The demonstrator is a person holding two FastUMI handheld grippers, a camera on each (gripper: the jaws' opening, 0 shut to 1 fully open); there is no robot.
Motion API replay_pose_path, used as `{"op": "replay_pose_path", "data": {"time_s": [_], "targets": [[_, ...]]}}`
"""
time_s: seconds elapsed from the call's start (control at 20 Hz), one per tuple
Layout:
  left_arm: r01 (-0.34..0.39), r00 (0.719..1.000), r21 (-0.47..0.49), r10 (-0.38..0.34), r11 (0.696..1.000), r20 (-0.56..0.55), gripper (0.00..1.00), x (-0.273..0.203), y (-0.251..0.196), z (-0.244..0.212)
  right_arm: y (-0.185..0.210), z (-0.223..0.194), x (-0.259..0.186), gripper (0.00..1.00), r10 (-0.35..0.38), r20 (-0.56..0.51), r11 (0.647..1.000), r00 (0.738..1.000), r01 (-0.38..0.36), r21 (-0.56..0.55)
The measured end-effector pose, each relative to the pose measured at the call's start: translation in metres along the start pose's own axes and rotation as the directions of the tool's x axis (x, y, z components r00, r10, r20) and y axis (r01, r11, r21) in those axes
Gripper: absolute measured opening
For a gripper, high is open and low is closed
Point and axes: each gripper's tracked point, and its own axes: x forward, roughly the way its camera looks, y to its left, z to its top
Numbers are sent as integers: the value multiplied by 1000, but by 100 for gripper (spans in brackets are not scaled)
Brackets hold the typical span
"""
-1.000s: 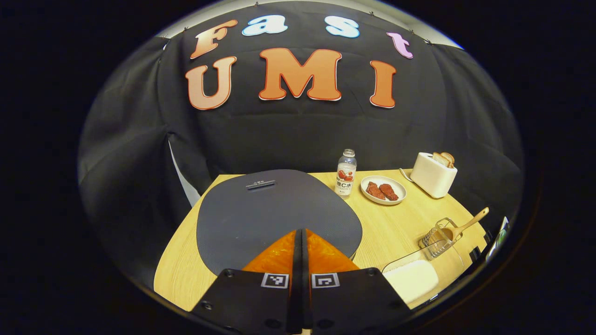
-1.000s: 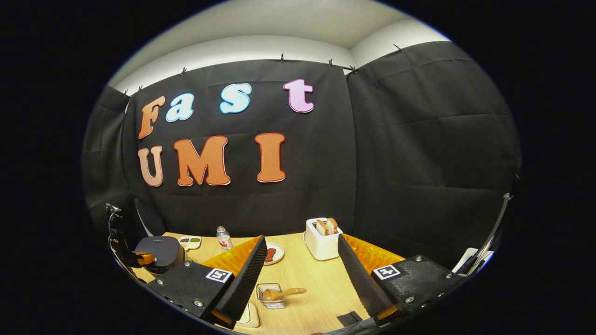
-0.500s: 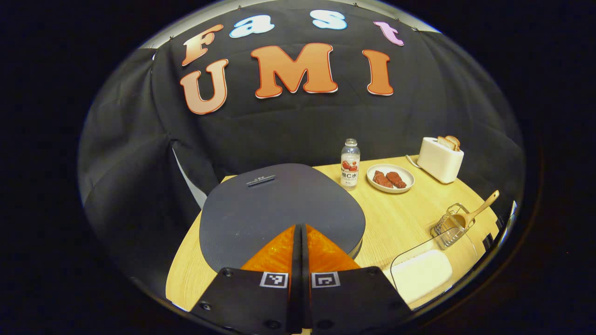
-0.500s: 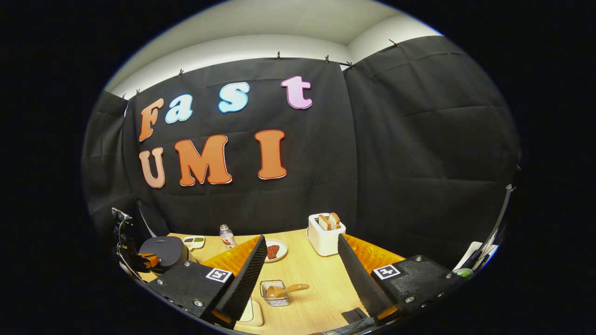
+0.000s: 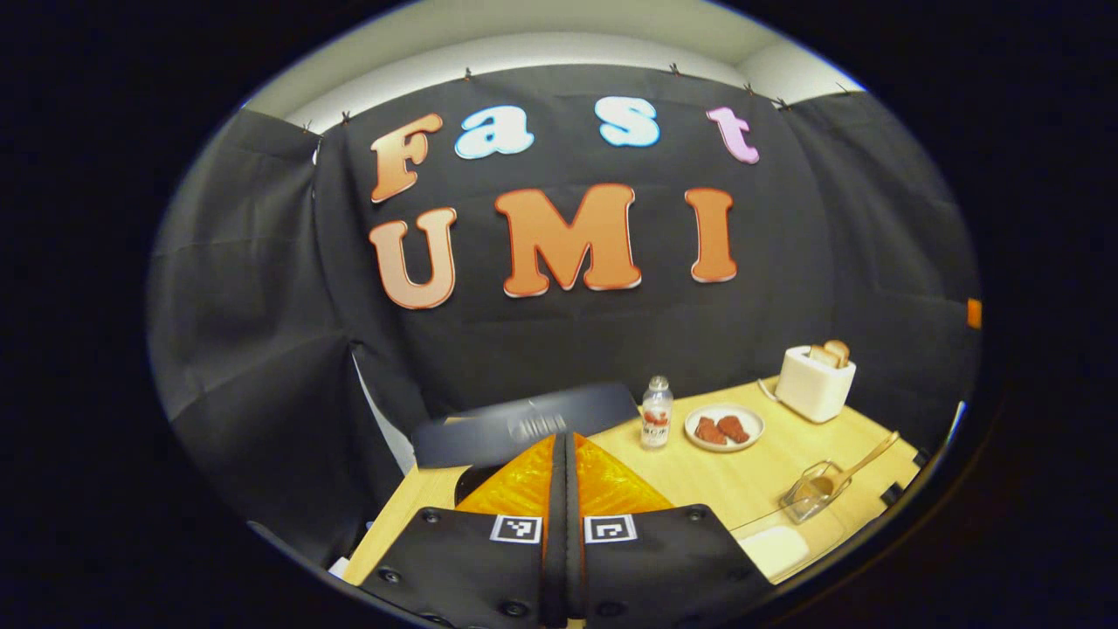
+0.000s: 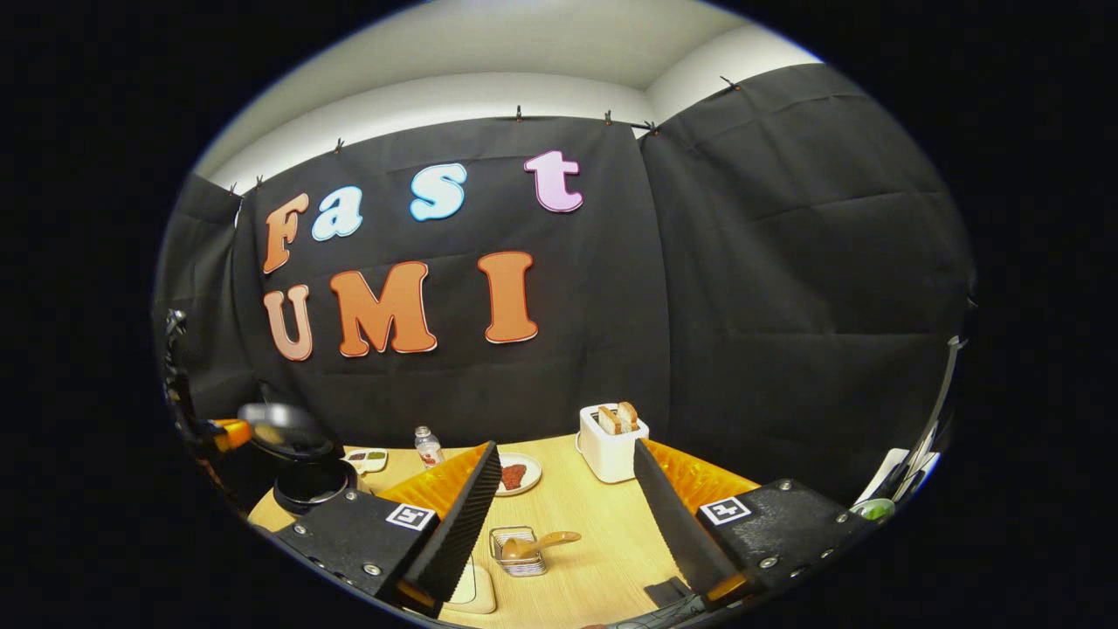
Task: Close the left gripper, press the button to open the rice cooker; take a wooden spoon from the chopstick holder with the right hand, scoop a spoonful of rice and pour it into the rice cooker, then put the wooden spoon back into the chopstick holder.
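Rice cooker (image 6: 306,476) lid stood raised, pot exposed, at the bench (image 6: 603,550) left end. Left gripper (image 5: 563,454) fingers fully together, holding nothing, just above the lid. Right gripper (image 6: 566,489) fingers spread wide, empty. Wooden spoon (image 6: 533,545) sat in the chopstick holder (image 6: 517,552) dead ahead and below between them, handle lying toward the right. Open bench around it; toaster (image 6: 611,441) well behind.

My left gripper (image 5: 564,489) hides the rice cooker's (image 5: 489,472) body, its raised lid (image 6: 281,423) is motion-blurred in the right gripper view, and the rice container (image 5: 773,549) is cut off at the near edge
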Motion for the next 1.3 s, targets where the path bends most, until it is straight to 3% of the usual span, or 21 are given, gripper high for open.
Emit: {"op": "replay_pose_path", "data": {"time_s": [0.3, 0.6, 0.7, 0.75, 0.85, 0.9, 0.95, 1.0, 1.2, 1.25, 1.3], "targets": [[-37, 997, -74, 42, 997, 71, 4, -39, 25, 44, -4, -28, 14, 94, 1, 22, 999, 1000, -2, 38], [-156, 980, -28, 158, 987, 124, 5, -80, 61, 60, -1, -71, 45, 94, 22, 9, 998, 1000, -22, 54], [-199, 968, -17, 200, 980, 150, 18, -93, 73, 66, -1, -92, 56, 95, 32, -14, 997, 999, -31, 66], [-215, 965, -21, 216, 976, 151, 20, -100, 75, 67, 1, -106, 62, 94, 36, -37, 997, 999, -33, 76], [-237, 960, -45, 241, 971, 145, 37, -110, 81, 66, 4, -131, 74, 94, 47, -80, 995, 996, -39, 97], [-249, 957, -57, 255, 967, 141, 29, -114, 84, 65, 5, -143, 79, 94, 48, -103, 994, 993, -37, 105], [-262, 953, -71, 270, 962, 137, 29, -119, 87, 64, 5, -157, 82, 94, 50, -125, 993, 991, -37, 108], [-270, 951, -76, 278, 960, 134, 39, -124, 90, 61, 7, -168, 86, 94, 53, -145, 993, 988, -37, 111], [-343, 929, -80, 351, 936, 120, 91, -144, 104, 52, 11, -213, 92, 95, 78, -237, 985, 968, -39, 165], [-358, 924, -74, 365, 931, 118, 97, -147, 105, 48, 14, -222, 91, 95, 89, -257, 982, 962, -41, 186], [-383, 914, -60, 388, 922, 117, 94, -151, 109, 46, 17, -229, 92, 94, 97, -277, 979, 956, -41, 201]]}}
